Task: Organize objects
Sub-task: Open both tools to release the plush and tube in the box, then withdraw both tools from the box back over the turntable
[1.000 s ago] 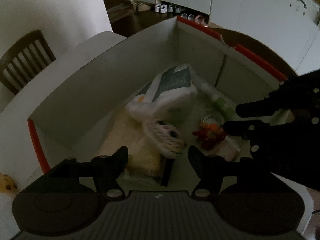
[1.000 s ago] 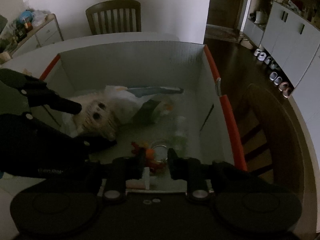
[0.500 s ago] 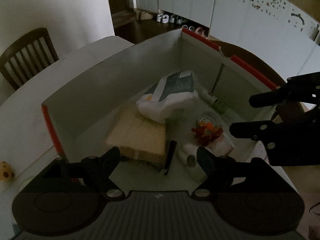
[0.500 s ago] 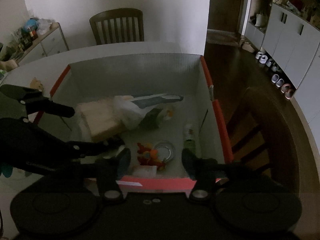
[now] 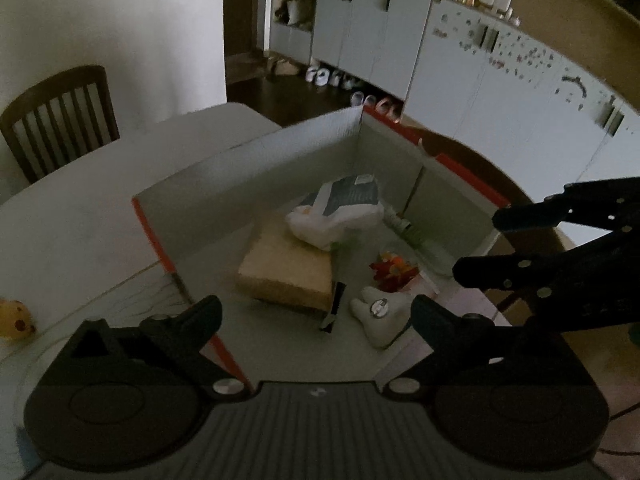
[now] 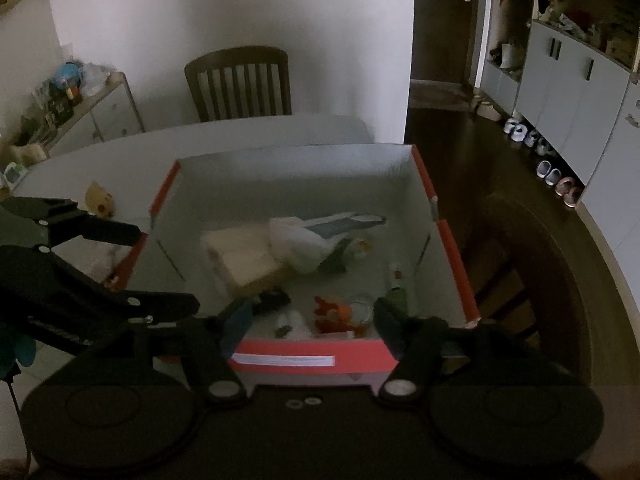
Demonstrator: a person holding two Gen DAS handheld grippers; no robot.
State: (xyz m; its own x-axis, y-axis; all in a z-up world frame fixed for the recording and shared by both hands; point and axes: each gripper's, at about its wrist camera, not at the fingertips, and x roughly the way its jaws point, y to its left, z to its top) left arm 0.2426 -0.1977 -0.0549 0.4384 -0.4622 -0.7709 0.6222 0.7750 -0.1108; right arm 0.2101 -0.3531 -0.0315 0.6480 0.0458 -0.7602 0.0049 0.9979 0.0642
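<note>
Left wrist cam: left gripper spread wide, empty, above the red-edged box w/ a tan block, white bag, plush inside. Right wrist cam: right gripper also wide apart, nothing held; white label strip on the box front, text unreadable.

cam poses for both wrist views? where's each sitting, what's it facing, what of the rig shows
Left wrist: above the box's near-left corner, facing down and across it toward the cabinets; own open left gripper below, right gripper at right.
Right wrist: above the box's red near wall, facing the chair; own open right gripper below, left gripper at left.
Shared: box, tan block, white bag, red-orange toy, yellow plush outside.
</note>
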